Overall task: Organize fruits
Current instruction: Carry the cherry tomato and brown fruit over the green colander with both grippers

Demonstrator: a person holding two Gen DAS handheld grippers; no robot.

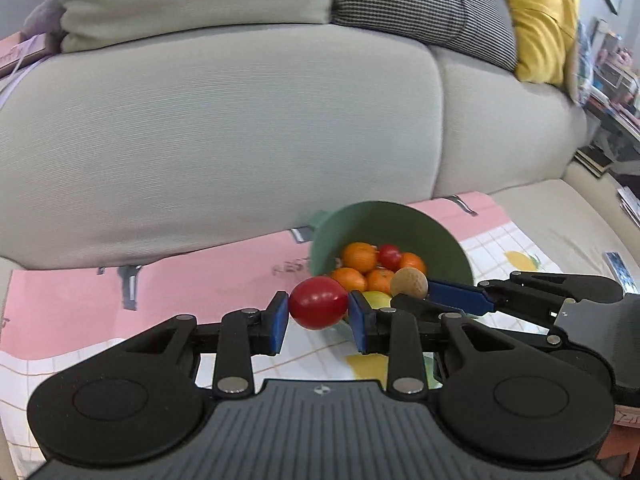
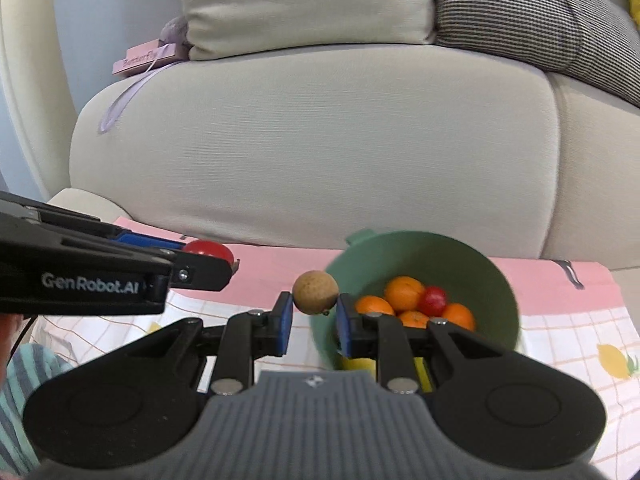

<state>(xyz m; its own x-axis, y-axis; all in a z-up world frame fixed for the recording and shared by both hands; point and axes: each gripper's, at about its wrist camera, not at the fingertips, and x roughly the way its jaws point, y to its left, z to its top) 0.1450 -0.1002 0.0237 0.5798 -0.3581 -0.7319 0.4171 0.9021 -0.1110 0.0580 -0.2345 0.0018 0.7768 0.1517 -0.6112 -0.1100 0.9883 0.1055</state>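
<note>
While a red fruit (image 1: 318, 307) is clamped in the left gripper (image 1: 318, 316) fingers, a tan fruit (image 2: 315, 291) is pinched by the right gripper (image 2: 312, 316); both are held above the cloth (image 2: 560, 344), beside a green bowl (image 2: 496, 276) of oranges (image 2: 404, 292).

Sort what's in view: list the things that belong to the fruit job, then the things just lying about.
Job: red fruit in left claw; brown fruit in right claw; green bowl holding oranges.

Lying about: checked cushion, yellow cushion, pink box, sofa.
</note>
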